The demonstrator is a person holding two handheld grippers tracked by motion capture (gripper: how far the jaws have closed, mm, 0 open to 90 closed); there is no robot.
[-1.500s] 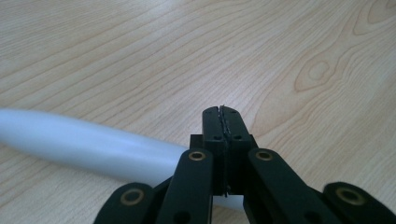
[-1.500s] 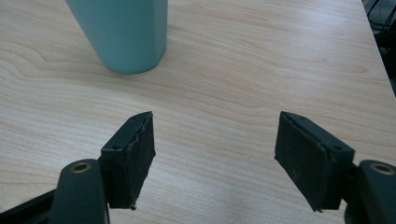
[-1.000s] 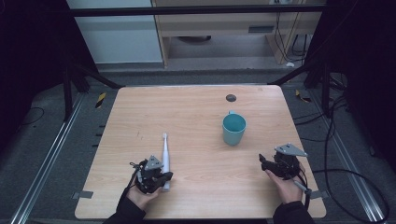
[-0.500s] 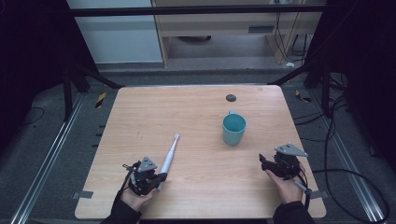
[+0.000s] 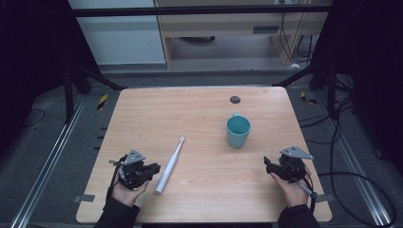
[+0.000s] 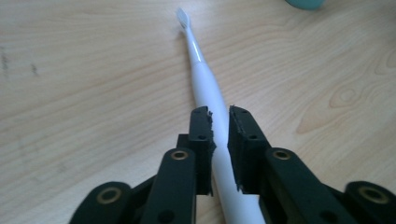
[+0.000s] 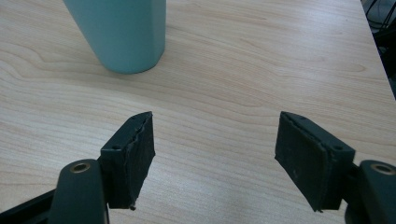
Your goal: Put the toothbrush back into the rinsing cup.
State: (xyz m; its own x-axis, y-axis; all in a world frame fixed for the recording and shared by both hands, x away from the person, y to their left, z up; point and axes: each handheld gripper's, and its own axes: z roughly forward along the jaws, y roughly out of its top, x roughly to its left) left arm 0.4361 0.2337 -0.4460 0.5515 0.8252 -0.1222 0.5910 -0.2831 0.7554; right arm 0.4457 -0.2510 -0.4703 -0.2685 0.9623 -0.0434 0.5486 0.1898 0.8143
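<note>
The toothbrush (image 5: 169, 165) lies on the table (image 5: 199, 114) at about seven o'clock from the table's middle, its handle end near the front edge and its bristle head pointing to roughly one o'clock, toward the cup (image 5: 237, 131). A second ago it pointed almost straight to twelve; half a second ago it had begun to lean; now it leans further to the right. The thick end has stayed by the hand while the head has swung, so the brush is being turned in the grip, not carried off.

The left gripper (image 6: 219, 135) has its jaws nearly closed on the handle, one pad on each side of the white shaft, with only the shaft's width between them. In the left gripper view the brush runs straight out from between the jaws to its head (image 6: 183, 17), and whether the far end rests on the wood or is just clear of it cannot be told.

In my judgement the turn lines the brush up with the cup, which stands upright and well apart at two o'clock from the brush; a lift and a carry toward it look like the likely next step.

The right gripper (image 7: 215, 154) rests at the front right of the table, jaws spread wide with nothing between them, the cup's base ahead of it at about eleven o'clock.
</note>
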